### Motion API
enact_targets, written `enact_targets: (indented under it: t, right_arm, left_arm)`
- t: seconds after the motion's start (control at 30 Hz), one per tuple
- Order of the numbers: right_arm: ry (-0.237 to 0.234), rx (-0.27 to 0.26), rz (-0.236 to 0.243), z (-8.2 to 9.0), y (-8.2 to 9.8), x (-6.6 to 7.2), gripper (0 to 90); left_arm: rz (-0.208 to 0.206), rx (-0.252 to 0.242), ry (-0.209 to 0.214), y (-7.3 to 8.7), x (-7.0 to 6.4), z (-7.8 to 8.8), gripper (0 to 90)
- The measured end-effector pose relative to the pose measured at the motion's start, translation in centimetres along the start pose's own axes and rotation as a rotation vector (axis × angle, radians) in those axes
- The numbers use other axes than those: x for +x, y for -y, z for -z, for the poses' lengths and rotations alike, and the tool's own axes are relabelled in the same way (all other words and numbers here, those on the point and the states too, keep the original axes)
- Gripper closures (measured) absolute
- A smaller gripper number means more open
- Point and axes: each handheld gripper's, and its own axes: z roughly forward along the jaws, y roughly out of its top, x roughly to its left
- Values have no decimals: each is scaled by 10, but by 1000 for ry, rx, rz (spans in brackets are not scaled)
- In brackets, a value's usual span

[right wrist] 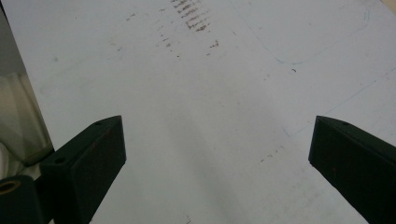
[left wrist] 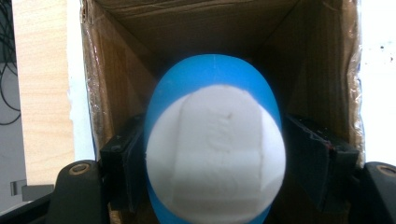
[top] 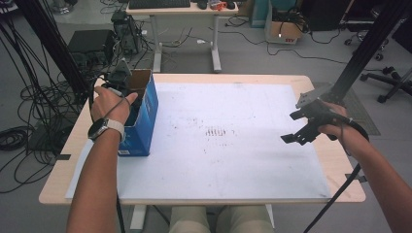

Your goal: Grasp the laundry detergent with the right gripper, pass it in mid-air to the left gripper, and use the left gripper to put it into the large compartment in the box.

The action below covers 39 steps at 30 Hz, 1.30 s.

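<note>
An egg-shaped blue and white object sits between the jaws of my left gripper, down inside an open cardboard box. The jaws stand a little apart from its sides, so the gripper is open. From above, the left gripper points down into the top of the box, which is blue outside and stands at the left edge of the white mat. My right gripper hovers over the mat's right side, open wide and holding nothing. In its own view the right gripper looks down at bare mat.
The mat covers most of a wooden table and has faint brown marks at its middle. Black frame posts rise at both sides. Behind stand a desk, floor cables and a chair base.
</note>
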Motion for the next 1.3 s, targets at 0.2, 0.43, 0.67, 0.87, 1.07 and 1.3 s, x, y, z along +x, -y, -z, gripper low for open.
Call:
enact_targets:
  t: [0.2,0.43,0.67,0.87,1.07,1.3]
  right_arm:
    - [0,15,-28,1,0,2,39]
    - [1,8,-19,2,-1,2,39]
    - [3,11,-22,4,0,1,39]
    - [8,14,-21,7,-2,0,40]
    - [16,19,-11,14,-8,-1,40]
    - [20,6,37,18,-18,-5,40]
  left_arm:
    - [-19,-11,-17,0,0,2,265]
    - [25,-68,35,0,3,11,180]
    - [-9,-137,68,-2,5,38,111]
    - [-63,-179,28,-5,0,66,93]
    - [-185,-242,57,-8,-18,106,91]
    - [-373,-249,107,-15,-52,136,87]
